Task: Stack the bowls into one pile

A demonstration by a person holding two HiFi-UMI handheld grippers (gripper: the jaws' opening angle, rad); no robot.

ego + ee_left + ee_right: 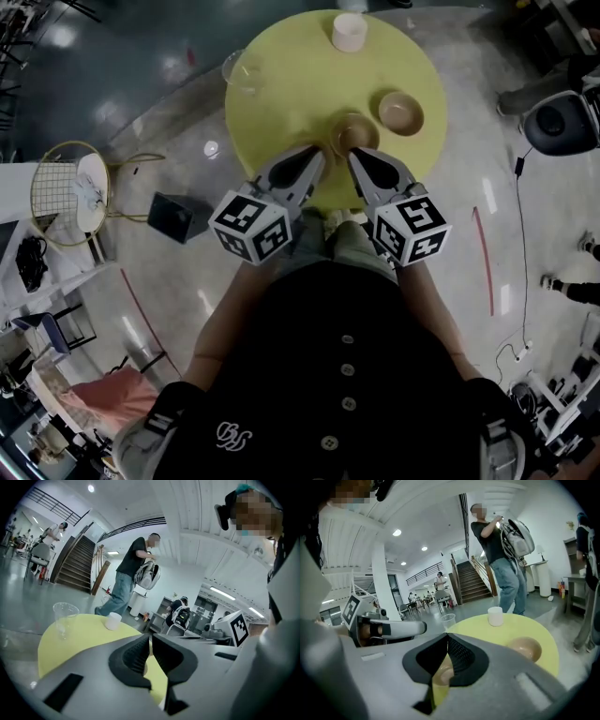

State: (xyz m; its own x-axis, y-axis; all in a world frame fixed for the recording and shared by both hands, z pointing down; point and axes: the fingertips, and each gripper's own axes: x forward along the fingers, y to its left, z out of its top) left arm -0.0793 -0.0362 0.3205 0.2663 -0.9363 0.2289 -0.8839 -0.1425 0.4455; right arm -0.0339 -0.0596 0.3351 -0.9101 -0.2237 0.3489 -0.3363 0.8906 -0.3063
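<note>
Two tan bowls sit on the round yellow table (281, 103): the nearer bowl (354, 134) close to the table's front edge, the other bowl (400, 112) to its right and slightly farther. My left gripper (319, 156) hovers just left of the nearer bowl, jaws shut and empty. My right gripper (354, 157) is shut too, just in front of that bowl. In the right gripper view the nearer bowl (443, 674) shows below the closed gripper (446, 637) and the other bowl (525, 648) lies to the right. The left gripper (151, 641) holds nothing.
A white cup (349, 31) stands at the table's far edge and a clear plastic cup (244, 70) at its left edge. On the floor to the left are a dark box (173, 216) and a wire-framed stand (70, 192). A person with a backpack (501, 559) stands beyond the table.
</note>
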